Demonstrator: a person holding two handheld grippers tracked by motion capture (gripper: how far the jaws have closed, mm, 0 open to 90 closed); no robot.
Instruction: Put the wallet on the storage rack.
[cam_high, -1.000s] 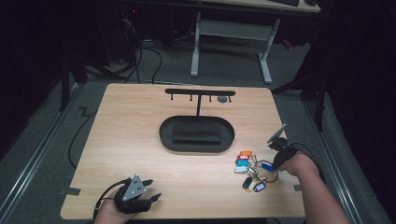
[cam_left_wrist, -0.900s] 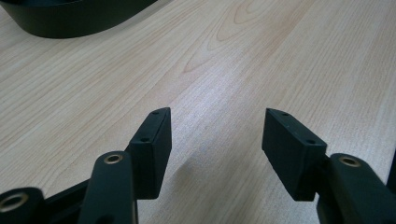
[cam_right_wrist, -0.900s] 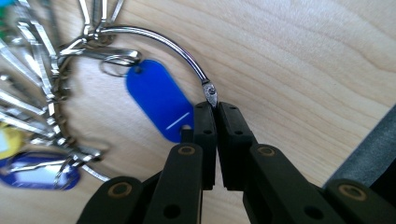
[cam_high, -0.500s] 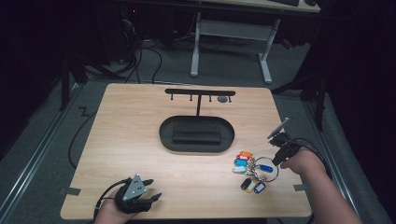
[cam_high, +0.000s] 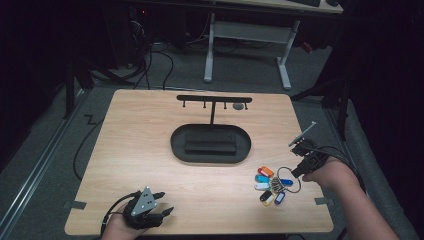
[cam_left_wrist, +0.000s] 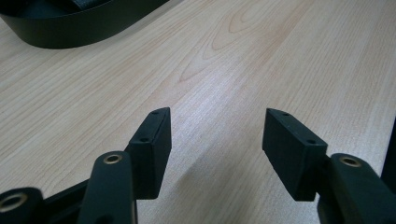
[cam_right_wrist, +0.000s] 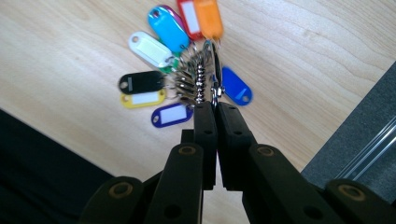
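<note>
Key ring (cam_right_wrist: 215, 70) apparently pinched between right fingers (cam_right_wrist: 205, 126).

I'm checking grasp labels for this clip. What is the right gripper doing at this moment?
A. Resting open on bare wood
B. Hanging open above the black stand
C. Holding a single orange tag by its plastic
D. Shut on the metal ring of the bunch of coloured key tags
D: in the right gripper view the right gripper has its jaws closed together on the key ring that carries the key tags, which lie fanned on the table.
</note>
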